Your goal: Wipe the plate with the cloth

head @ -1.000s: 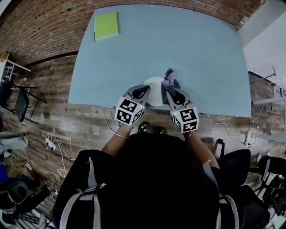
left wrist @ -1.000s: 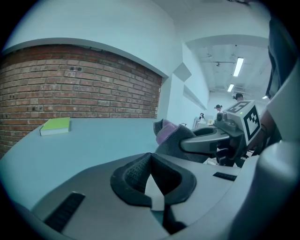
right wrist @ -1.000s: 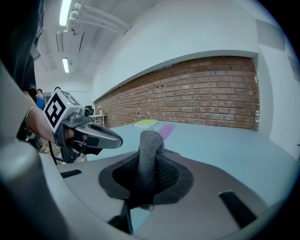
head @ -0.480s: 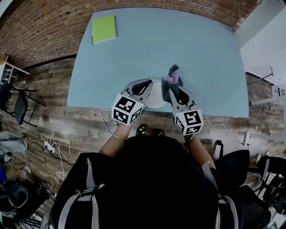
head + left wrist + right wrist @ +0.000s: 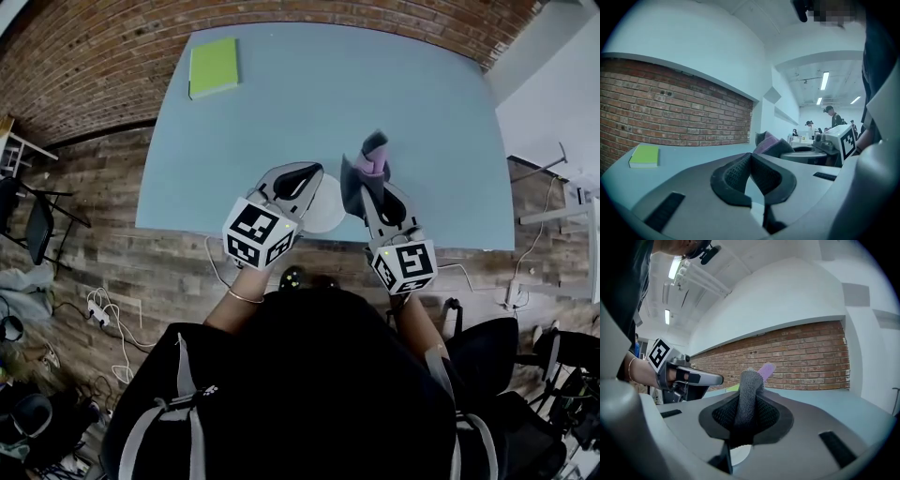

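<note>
At the far-left back corner of the desk [image 5: 281, 103] lies a green pad [image 5: 214, 66], well apart from the work and no part of the task.

Next along, near the front edge, is the left gripper [image 5: 302, 174]. Its own view shows the pads pressed together at the tips w/ nothing pinched between them. Through the gap lower down you see only desk and a bit of white. So it's closed and empty, pointing roughly level over the desk.

Between the two grippers sits the white plate [image 5: 326, 214], just inside the desk's near edge. Both grippers cover much of it in the head view, so it's prob. lying flat on the desk, but that can't be confirmed.

On the right, the right gripper [image 5: 367, 183] is clamped on the cloth [image 5: 373, 155], a grey and purple wad. The right gripper view shows the cloth [image 5: 749, 385] standing up out of the pads. It is clear of the plate, which shows only as a white patch [image 5: 738, 453] below the jaws.

Step in hand, as I read it: cloth is secured and wiping contact isn't made. Next move calls for tipping the right gripper down so the free end of the cloth meets the plate's face, then rubbing across it. The left gripper would need to spread and pinch the rim, or press on it, so the plate doesn't slide off the near edge.
</note>
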The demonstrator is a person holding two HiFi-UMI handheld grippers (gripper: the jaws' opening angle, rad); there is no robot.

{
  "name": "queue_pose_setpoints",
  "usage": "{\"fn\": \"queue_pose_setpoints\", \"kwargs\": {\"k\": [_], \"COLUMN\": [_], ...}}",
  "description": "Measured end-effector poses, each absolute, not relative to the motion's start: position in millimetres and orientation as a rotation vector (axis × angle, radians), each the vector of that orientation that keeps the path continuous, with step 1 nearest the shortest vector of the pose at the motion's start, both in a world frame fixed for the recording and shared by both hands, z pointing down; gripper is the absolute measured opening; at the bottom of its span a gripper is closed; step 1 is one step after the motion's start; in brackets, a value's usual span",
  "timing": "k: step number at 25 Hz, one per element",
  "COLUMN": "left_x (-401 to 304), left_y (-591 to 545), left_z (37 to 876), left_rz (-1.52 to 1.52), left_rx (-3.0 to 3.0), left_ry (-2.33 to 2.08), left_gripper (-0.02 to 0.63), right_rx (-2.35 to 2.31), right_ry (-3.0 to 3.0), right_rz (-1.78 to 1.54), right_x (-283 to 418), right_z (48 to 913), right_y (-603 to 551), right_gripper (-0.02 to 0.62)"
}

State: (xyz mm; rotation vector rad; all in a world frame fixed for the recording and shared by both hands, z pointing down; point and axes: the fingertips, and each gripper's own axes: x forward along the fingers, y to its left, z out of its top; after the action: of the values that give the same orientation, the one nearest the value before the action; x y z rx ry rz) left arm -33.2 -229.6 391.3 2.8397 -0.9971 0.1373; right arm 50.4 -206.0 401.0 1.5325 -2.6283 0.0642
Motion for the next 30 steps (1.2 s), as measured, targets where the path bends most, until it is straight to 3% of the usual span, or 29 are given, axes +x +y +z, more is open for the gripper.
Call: {"fn": "queue_pose_setpoints", "kwargs": {"k": [30], "left_x": [-38.9], "left_y": [-224.2], "left_z": [352.8], "left_rz": [0.083], "left_rx": [2.978], "left_ry": [-1.051], "left_gripper": [0.006], "right_rx": [1.654], "right_ry": [-2.722], "right_rz": [-0.031], "right_x": [65.8], "right_z": [335.0], "right_y": [-192.2], "right_gripper": [0.066]}}
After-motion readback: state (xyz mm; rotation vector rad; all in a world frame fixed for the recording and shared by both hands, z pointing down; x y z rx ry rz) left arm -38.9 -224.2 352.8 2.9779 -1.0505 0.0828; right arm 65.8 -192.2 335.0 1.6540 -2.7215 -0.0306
